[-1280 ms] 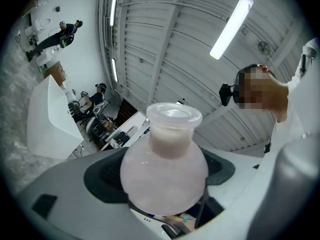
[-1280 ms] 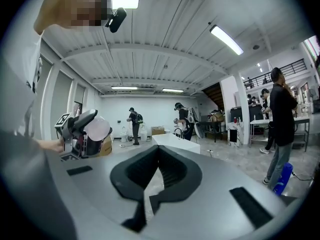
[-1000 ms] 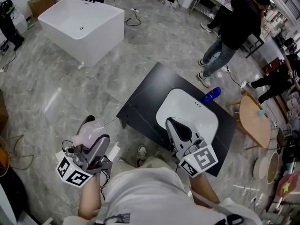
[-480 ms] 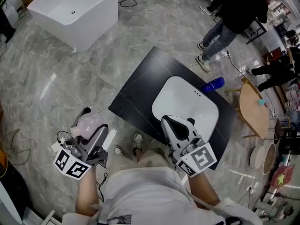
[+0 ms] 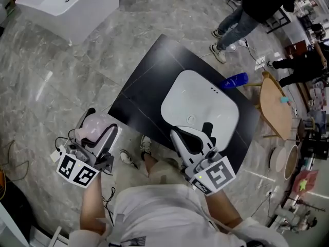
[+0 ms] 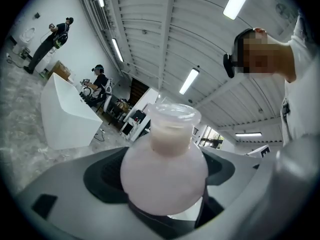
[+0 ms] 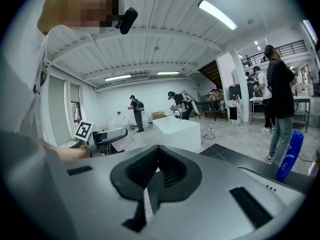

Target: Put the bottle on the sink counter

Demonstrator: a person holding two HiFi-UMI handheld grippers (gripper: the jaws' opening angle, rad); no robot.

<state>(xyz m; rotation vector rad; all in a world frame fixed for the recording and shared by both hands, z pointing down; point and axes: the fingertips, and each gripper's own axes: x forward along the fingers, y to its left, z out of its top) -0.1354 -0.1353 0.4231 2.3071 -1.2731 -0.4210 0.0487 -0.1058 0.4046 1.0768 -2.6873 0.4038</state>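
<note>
Lower left of the head view: my left gripper [image 5: 102, 122], jaws wide and clamped round the belly of the pink bottle [image 5: 94, 131], its neck clear of the pads. It hangs over the grey floor [image 5: 61, 86], just off the black table's [image 5: 141, 89] lower left edge. Centre: white sink [image 5: 203, 99] set in that table. Below centre: my right gripper [image 5: 191, 133], jaws together, nothing between them, over the sink's near rim. Upper right: blue bottle [image 5: 234, 80] at the table's edge, beside the sink.

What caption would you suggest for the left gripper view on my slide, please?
Left gripper clamps the round, pale pink bottle at its belly, with a white bathtub behind.
</note>
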